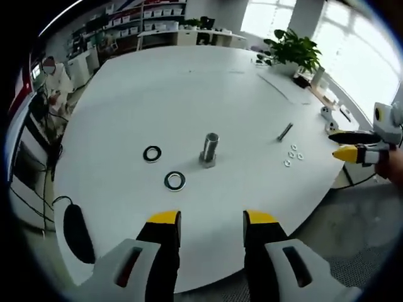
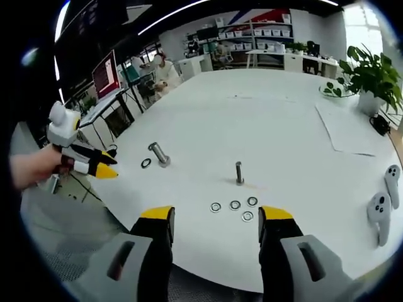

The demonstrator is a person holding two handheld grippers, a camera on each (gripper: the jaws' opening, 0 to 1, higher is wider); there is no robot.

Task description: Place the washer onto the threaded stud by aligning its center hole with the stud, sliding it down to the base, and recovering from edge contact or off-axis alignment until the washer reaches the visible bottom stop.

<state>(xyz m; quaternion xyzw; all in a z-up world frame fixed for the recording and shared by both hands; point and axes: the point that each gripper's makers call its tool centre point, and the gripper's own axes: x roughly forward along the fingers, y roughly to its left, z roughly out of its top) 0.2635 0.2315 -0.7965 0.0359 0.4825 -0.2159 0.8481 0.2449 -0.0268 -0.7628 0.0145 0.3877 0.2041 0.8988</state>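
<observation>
Both hand-held grippers, left [image 1: 204, 218] and right [image 2: 215, 215], hovered apart, empty; two washers [image 1: 174, 181] lay beside the bare threaded stud [image 1: 210, 150] on the surface [image 1: 189, 94], nothing placed yet.

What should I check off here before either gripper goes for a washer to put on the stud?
1. Left gripper open and holding nothing: ok.
2. Right gripper open and holding nothing: ok.
3. Large grey threaded metal stud upright on the round white table: ok.
4. Stud bare, no washer on it yet: ok.
5. Two dark ring-shaped washers, one nearer the left gripper, one beyond it, flat on the table and apart from the stud: ok.
6. Whether their holes fit the stud: cannot tell.
</observation>
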